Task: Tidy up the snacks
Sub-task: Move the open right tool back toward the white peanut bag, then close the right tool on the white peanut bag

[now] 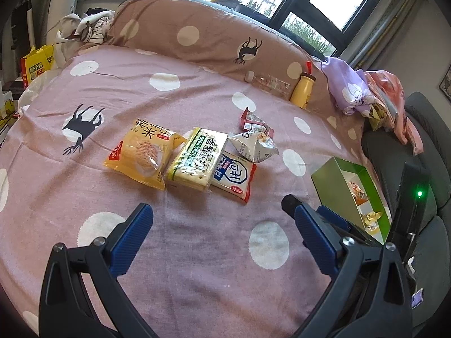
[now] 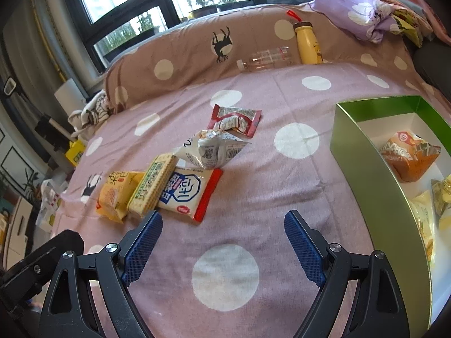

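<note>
On bed [image 1: 197,253]: 5 snack pkts [image 1: 197,157].

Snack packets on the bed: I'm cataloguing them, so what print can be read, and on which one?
Yellow packet: large "米"; the rest is unreadable.
Green cracker pack: Chinese print, upside down and blurred.
White packet with red edge: blue Chinese logo, not legible.
Crumpled white bag: small print, too small.
Red wrapper: unreadable.

Five snack packets lie on a pink polka-dot bed: a yellow packet [image 1: 139,155], a green cracker pack [image 1: 196,159] and a white-and-red packet [image 1: 235,177] side by side, touching. Behind them sit a crumpled white bag [image 1: 252,146] and a red wrapper [image 1: 253,122]. A green box [image 2: 363,169] to the right holds an orange bag [image 2: 410,156] and yellow packets [image 2: 428,214].
</note>
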### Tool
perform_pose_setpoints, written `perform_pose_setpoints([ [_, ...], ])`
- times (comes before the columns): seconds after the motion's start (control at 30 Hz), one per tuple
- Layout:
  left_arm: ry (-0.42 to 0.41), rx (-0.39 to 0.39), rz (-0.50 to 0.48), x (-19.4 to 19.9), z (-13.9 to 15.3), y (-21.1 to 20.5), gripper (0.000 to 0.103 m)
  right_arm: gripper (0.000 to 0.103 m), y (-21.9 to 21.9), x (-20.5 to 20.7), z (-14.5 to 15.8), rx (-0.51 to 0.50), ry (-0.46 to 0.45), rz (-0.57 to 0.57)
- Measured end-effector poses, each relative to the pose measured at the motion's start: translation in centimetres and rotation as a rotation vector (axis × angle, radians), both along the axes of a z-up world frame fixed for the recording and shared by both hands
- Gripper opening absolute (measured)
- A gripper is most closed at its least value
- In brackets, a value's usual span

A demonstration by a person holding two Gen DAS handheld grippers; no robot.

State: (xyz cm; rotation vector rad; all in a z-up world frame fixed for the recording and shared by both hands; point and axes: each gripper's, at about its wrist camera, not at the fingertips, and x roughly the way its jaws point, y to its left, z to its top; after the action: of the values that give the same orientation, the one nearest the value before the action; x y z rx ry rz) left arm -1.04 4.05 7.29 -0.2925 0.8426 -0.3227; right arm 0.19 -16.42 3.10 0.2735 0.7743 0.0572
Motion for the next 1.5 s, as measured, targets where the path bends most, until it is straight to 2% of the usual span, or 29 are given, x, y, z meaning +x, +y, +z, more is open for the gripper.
perform_pose_setpoints([
  [0.13, 0.017, 0.008, 0.03, 0.2, -0.3, 0.5, 0.101, 0.088, 0.5, 0.4, -0.4, -0.019, 0.022, -0.007],
  [0.27, 0.035, 0.031, 0.073, 0.5, -0.4, 1.2, 0.101, 0.088, 0.4, 1.2, -0.8, 0.008, 0.075, 0.008],
  [0.47, 0.066, 0.062, 0.128, 0.9, -0.9, 2.3, 0.101, 0.088, 0.4, 3.9, 0.2, -0.031, 0.133, 0.008],
  [0.63, 0.088, 0.057, 0.157, 1.1, -1.1, 3.2, 0.101, 0.088, 0.2, 8.4, 1.4, 0.053, 0.171, 0.034],
  [0.77, 0.094, 0.068, 0.174, 1.2, -1.1, 3.7, 0.101, 0.088, 0.7, 11.8, 1.0, 0.047, 0.219, 0.008],
  [1.0, 0.105, 0.096, 0.177, 1.5, -1.4, 3.6, 0.101, 0.088, 2.8, 15.8, -0.6, -0.051, 0.253, 0.035],
  [1.07, 0.104, 0.096, 0.173, 1.5, -1.4, 3.6, 0.101, 0.088, 2.6, 16.2, -1.3, -0.054, 0.271, 0.034],
  [1.13, 0.103, 0.098, 0.172, 1.4, -1.4, 3.5, 0.101, 0.088, 2.1, 16.2, -1.9, -0.016, 0.277, 0.028],
  [1.17, 0.104, 0.098, 0.172, 1.4, -1.4, 3.5, 0.101, 0.087, 2.0, 16.1, -1.9, -0.004, 0.273, 0.025],
  [1.23, 0.106, 0.101, 0.171, 1.5, -1.4, 3.4, 0.101, 0.067, 1.6, 15.7, -1.9, 0.025, 0.271, 0.032],
  [1.3, 0.107, 0.105, 0.165, 1.4, -1.5, 3.2, 0.101, 0.055, 1.5, 15.3, -1.6, 0.017, 0.264, 0.033],
  [1.4, 0.108, 0.106, 0.156, 1.4, -1.5, 2.9, 0.101, 0.053, 1.3, 13.7, -0.8, 0.002, 0.236, 0.038],
  [1.5, 0.109, 0.112, 0.15, 1.3, -1.6, 2.6, 0.101, 0.053, 0.7, 11.3, 0.1, 0.063, 0.206, 0.058],
])
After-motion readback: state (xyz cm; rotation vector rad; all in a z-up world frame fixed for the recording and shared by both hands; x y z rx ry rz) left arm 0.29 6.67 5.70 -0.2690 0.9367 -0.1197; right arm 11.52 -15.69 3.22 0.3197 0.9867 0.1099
